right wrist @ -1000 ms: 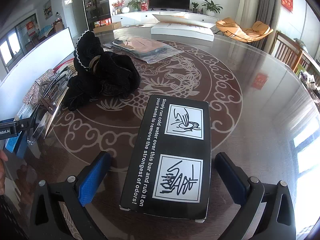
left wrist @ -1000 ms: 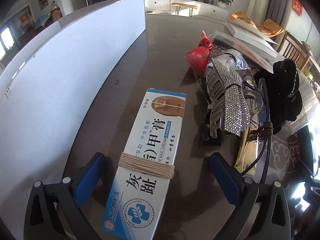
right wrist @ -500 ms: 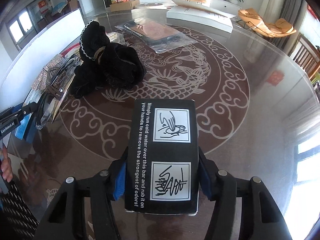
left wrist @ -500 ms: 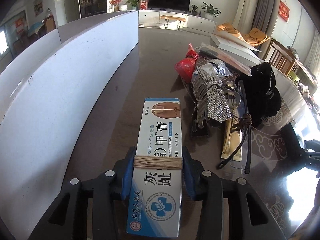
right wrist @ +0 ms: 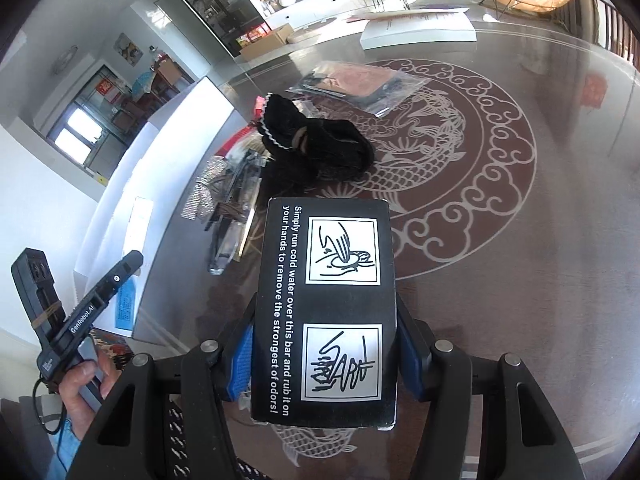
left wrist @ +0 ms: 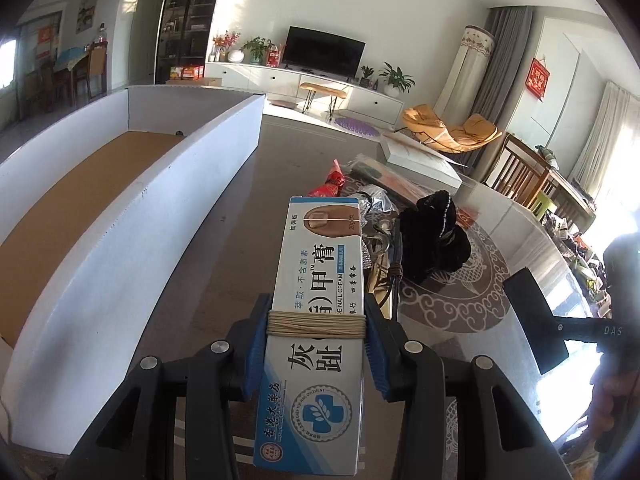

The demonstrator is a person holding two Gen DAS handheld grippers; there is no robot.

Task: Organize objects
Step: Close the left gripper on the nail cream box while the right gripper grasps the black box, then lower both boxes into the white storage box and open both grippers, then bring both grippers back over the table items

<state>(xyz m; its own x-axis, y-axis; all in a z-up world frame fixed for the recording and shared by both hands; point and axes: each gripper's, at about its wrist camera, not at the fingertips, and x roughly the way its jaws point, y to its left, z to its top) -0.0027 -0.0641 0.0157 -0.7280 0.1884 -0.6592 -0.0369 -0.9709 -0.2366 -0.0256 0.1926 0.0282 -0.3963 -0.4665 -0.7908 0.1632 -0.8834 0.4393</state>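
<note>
Left claw (left wrist: 316,340) clenched on the nail cream box (left wrist: 320,304), blue pads pressing both long sides right at the band of tan string (left wrist: 316,324) wound round it; box held level, lifted clear of the table (left wrist: 224,264), long axis pointing away from the camera. Right claw (right wrist: 326,354) likewise clamped on the black box (right wrist: 328,312) with white instruction print, gripping its near half by the long edges, box raised above the table's dragon-patterned glass (right wrist: 460,216). In the right wrist view, the person's left hand (right wrist: 82,380) wraps the handle of the other gripper at lower left, tool angled up and forward. Past the nail cream box, a heap lies on the table: black velvet scrunchie (left wrist: 434,240), a rhinestone clip (right wrist: 202,194), a red packet (left wrist: 330,184), a clear bagged item (right wrist: 360,86) beyond. Just to the left of the heap stands a long white-walled cardboard tray (left wrist: 132,216) with a brown floor. Farther off, a flat white box (left wrist: 420,156) on the table's far side.
</note>
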